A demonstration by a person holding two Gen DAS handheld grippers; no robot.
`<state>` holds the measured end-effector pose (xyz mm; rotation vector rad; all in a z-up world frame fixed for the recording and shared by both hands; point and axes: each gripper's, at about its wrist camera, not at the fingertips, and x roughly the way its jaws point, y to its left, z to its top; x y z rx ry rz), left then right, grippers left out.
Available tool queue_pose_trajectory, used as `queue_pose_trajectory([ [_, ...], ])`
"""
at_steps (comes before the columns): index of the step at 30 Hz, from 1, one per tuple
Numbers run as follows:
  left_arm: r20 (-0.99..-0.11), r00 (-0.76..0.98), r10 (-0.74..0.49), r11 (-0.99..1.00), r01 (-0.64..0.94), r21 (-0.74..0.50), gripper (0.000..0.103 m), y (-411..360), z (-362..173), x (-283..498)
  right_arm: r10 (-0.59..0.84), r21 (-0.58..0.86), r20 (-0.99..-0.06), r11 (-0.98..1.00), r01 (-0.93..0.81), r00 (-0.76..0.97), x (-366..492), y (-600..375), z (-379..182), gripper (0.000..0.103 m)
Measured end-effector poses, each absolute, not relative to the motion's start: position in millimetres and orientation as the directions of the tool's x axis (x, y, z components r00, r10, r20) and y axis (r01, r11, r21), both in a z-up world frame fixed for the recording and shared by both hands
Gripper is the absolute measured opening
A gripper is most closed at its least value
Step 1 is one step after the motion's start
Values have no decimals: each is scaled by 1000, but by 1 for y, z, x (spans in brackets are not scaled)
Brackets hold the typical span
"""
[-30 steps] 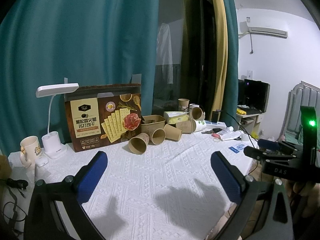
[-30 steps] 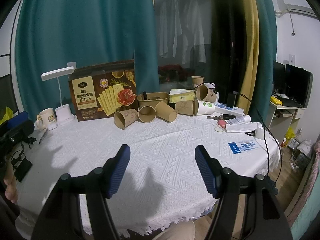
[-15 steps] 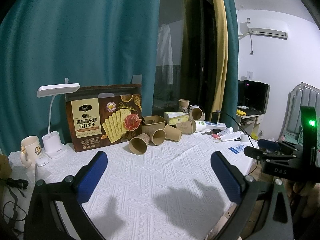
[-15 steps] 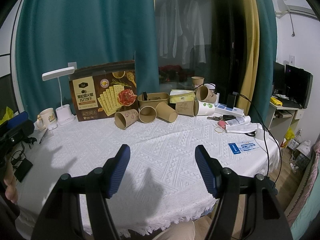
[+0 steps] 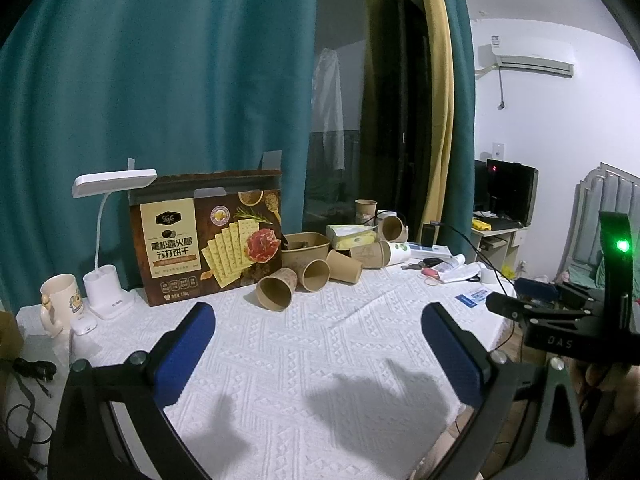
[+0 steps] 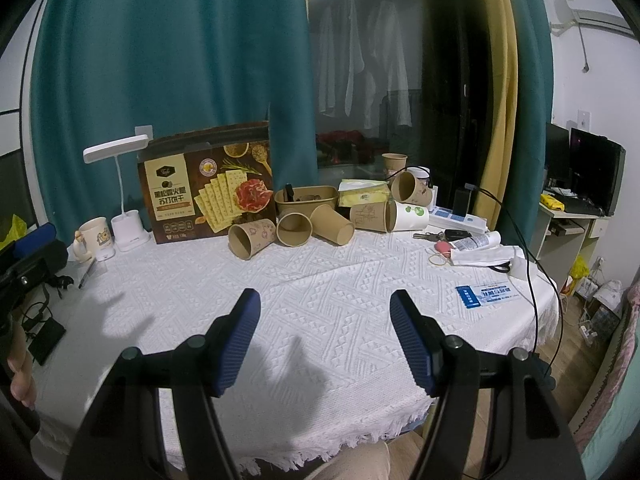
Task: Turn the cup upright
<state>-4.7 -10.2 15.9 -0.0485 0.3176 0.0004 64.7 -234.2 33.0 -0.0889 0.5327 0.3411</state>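
1. The desk [image 6: 320,304], with its white textured cloth, filled most of both views, and its near half was bare. All the clutter sat along the far edge.
2. The cracker box [image 6: 208,188] stood upright at the far edge toward the left corner, with the cups bunched right beside it.
3. The left tongs [image 5: 320,344] and right tongs [image 6: 326,332] were both spread wide with nothing between the pads, hovering over the near edge, well apart from any cup.
4. The tipped cup [image 6: 250,238] lay on its side in front of the box, mouth facing the near edge, closest of the pile. More paper cups [image 6: 316,224] lay sideways just beside it.
5. My guess: this was the very start, the reach not begun yet. The next move called for going across the desk, pinching that nearest cup by its wall and rotating it onto its base.
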Motion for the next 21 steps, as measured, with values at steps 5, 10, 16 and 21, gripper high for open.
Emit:
queue_pose_trajectory([
  [5,-313,950,-13,999,-2,-49,103,-12,18,-2,295,4,-512,940,-341,807,65,-235,34,65],
  [10,-315,949,-15,999,-1,-49,103,-13,18,0,296,6,-511,940,-342,807,64,-235,33,65],
  [16,-313,950,-12,999,-4,-48,103,-12,15,0,297,6,-512,939,-343,806,64,-236,33,65],
  [21,-317,948,-12,998,-6,-57,103,-11,14,0,297,7,-513,940,-341,806,65,-237,34,65],
])
